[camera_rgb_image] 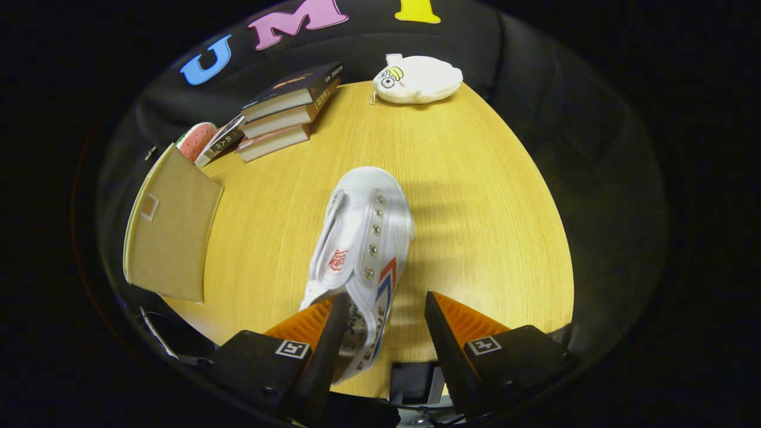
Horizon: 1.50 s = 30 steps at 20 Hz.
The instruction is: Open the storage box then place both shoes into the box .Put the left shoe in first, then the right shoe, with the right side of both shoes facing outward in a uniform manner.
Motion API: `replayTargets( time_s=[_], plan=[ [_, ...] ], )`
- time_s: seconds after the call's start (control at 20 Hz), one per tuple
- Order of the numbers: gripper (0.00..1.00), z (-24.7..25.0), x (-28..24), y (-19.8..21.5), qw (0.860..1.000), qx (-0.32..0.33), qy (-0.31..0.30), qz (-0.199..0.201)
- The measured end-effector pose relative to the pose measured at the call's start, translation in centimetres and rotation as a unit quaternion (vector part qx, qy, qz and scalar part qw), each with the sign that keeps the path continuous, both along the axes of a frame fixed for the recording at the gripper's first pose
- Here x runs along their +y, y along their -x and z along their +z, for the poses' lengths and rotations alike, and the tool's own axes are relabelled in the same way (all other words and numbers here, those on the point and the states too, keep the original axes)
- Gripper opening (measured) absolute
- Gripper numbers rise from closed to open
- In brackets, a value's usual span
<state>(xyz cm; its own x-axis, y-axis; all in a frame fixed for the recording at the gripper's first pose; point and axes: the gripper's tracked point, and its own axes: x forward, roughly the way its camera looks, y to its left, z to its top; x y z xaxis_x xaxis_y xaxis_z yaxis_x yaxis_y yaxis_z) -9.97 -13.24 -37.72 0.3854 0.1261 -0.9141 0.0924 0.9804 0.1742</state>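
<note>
Shoe (362,249) — heel by left finger | fingers (452,333) spread — gripping nothing

Gripper (383,324) fingers spread apart, white canvas shoe (362,249) lying between them, heel end against the left finger (324,333), right finger clear of it. Toe points away over the wooden bench (475,196). Beyond: book stack (288,110), white plush toy (418,79), tan storage box (169,235) off left.
</note>
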Motion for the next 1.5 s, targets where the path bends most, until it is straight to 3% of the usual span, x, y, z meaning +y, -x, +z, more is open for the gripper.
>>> replayTargets(
  time_s=[0.2, 0.25, 0.4, 0.55, 0.75, 1.0, 1.5],
  plan=[
    [0.69, -0.6, 0.0, -3.0, 0.999, -0.040, -0.007, -0.017],
    [0.59, -0.9, 0.1, -3.3, 0.999, -0.045, -0.006, -0.024],
    [0.43, -0.9, -0.6, -3.5, 0.997, -0.061, -0.008, -0.051],
    [0.13, -1.0, -1.3, -3.6, 0.994, -0.061, -0.028, -0.083],
    [0.05, -0.3, -1.5, -3.7, 0.993, -0.057, -0.048, -0.096],
    [0.05, 5.6, 0.7, -4.8, 0.988, -0.085, -0.083, -0.102],
    [0.05, 20.3, 14.9, -9.3, 0.976, -0.115, -0.157, -0.103]
  ],
)
